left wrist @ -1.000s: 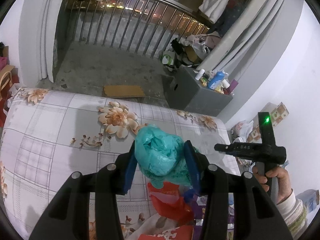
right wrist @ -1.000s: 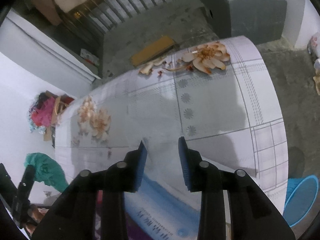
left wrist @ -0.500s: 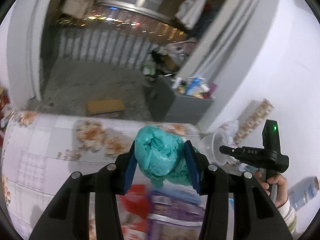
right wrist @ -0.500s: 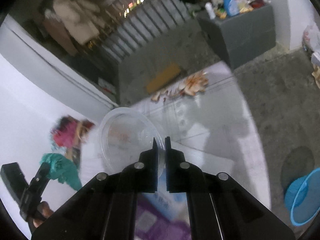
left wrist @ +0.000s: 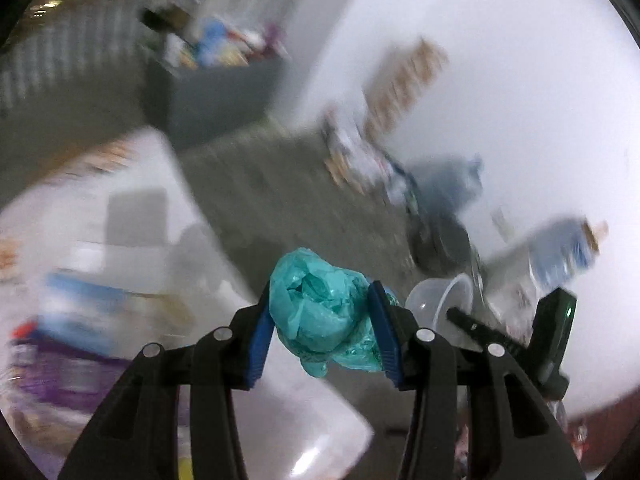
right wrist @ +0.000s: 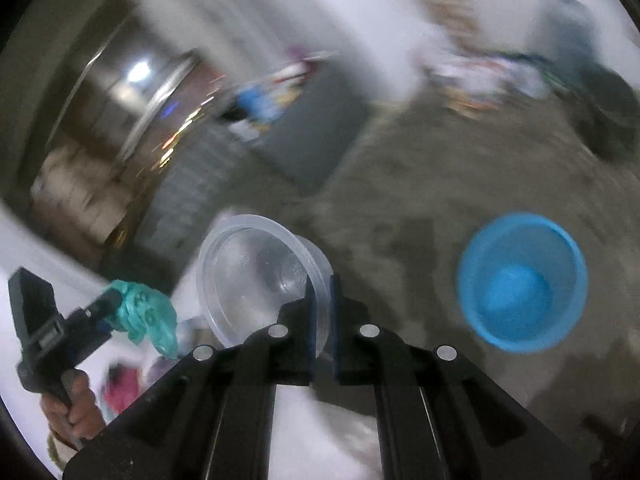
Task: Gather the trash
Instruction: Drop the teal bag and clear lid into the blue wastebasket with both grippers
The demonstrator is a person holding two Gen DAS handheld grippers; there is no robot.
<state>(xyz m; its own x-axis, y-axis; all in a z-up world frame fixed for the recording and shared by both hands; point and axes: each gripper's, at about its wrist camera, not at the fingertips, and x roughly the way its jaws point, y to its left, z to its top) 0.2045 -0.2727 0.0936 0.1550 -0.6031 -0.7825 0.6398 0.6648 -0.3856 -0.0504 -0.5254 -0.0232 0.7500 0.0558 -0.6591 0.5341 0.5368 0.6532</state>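
Left wrist: left tool (left wrist: 322,334) pinches teal bag (left wrist: 320,316); right tool (right wrist: 321,312) clamps clear cup's (right wrist: 256,276) rim

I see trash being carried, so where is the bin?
In the right wrist view, a round blue plastic bin stands on the grey floor, right of the clear plastic cup.

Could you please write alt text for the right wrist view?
The right gripper pinches the rim of a clear plastic cup above a gray floor, with a blue bucket at right. At left, the left gripper holds a crumpled teal bag.
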